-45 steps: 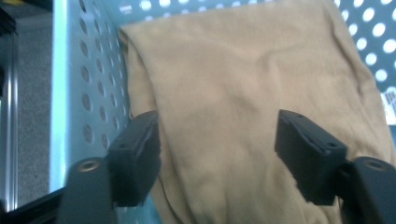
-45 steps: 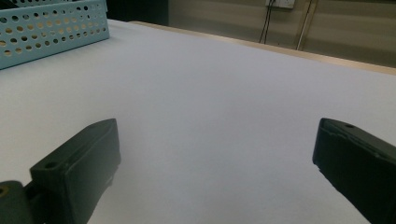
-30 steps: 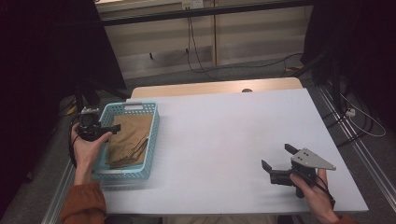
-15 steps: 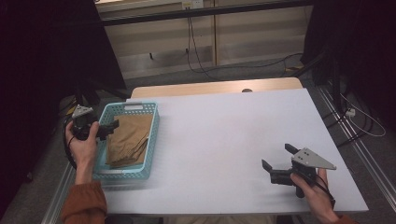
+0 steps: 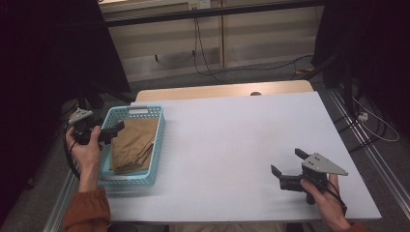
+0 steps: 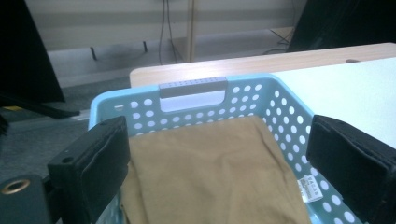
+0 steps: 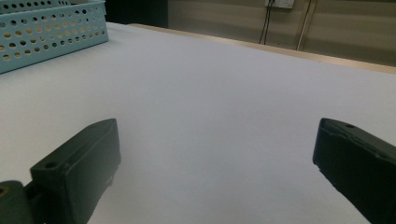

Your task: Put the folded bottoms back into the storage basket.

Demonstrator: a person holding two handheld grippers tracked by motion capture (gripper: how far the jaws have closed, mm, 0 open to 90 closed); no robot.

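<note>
Tan cloth [image 5: 133, 144], folded, rumpled, white tag, in blue basket [image 5: 157, 145]

**Legible markings: none confirmed**

One marked item was found. A small white label [image 6: 307, 188] is sewn to the edge of the tan folded cloth [image 6: 215, 172] lying in the light blue perforated basket [image 6: 285, 109], seen in the left gripper view. It carries dark print, too small and blurred to read. No brand, number or sign could be read on the basket, on the white table [image 5: 232, 145], or on the wall sockets behind.
</note>
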